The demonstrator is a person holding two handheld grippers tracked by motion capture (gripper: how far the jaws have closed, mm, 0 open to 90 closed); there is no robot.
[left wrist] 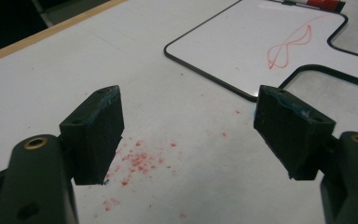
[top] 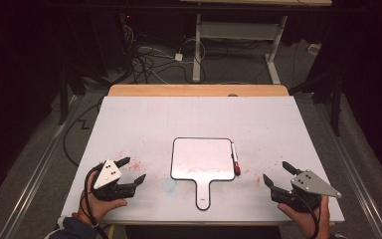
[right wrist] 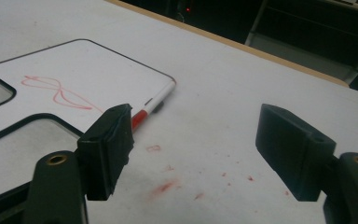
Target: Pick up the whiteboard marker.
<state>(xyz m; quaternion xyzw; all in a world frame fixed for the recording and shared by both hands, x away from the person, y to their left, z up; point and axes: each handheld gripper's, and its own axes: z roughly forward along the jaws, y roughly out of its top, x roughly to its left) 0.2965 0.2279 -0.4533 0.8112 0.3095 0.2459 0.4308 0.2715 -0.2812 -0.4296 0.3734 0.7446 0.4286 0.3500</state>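
A small white paddle-shaped whiteboard (top: 202,158) with a black rim lies flat at the middle of the table, its handle toward me. A red scribble (left wrist: 286,46) marks it near the handle end. A white marker with a red cap (top: 235,159) lies along the board's right edge, also seen as the marker (right wrist: 156,103) just past my right gripper's left jaw. My left gripper (top: 132,170) rests low at the table's front left, open and empty. My right gripper (top: 277,174) is at the front right, open with nothing between its jaws.
The white table top (top: 144,119) carries red ink smudges (left wrist: 137,161) in front of the left gripper and red specks (right wrist: 165,186) near the right one. A wooden strip (top: 199,90) runs along the far edge. Cables and a desk frame (top: 197,50) stand on the floor beyond.
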